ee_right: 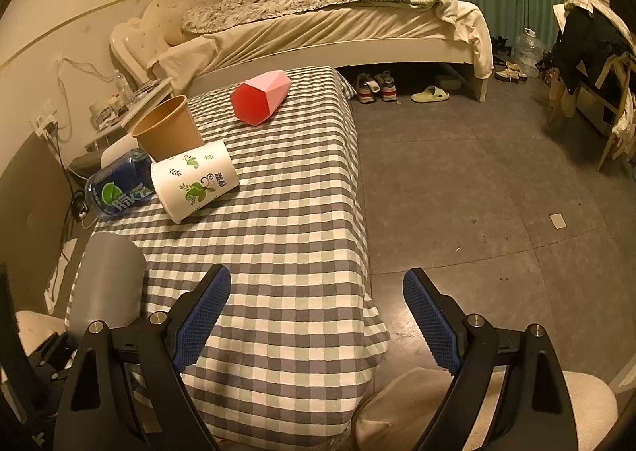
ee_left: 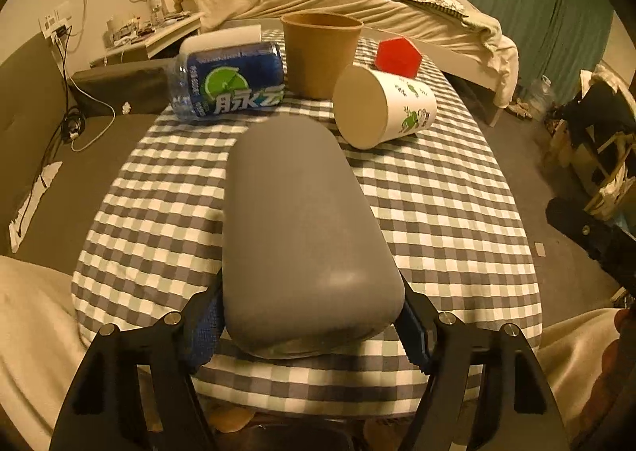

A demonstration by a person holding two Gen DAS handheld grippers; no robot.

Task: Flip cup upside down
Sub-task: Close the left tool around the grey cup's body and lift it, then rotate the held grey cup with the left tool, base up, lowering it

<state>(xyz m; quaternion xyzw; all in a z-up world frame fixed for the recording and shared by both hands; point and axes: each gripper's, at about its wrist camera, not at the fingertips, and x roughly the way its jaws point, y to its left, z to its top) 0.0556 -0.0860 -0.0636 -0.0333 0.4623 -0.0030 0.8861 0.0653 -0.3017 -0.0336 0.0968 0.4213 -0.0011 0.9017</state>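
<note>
Grey cup [ee_left: 306, 236]: held in left tool [ee_left: 310, 315], pads clamped on both sides near one end, over the near end of the checked desk [ee_left: 437, 212]. Which end faces up: cannot tell. Looks smooth, rigid, matte; judged light but slippery, so grip across the body, not the rim. Right tool [ee_right: 318, 315]: wide open, holding nothing, near desk edge. White cup [ee_left: 383, 107] lies on its side further back.
</note>
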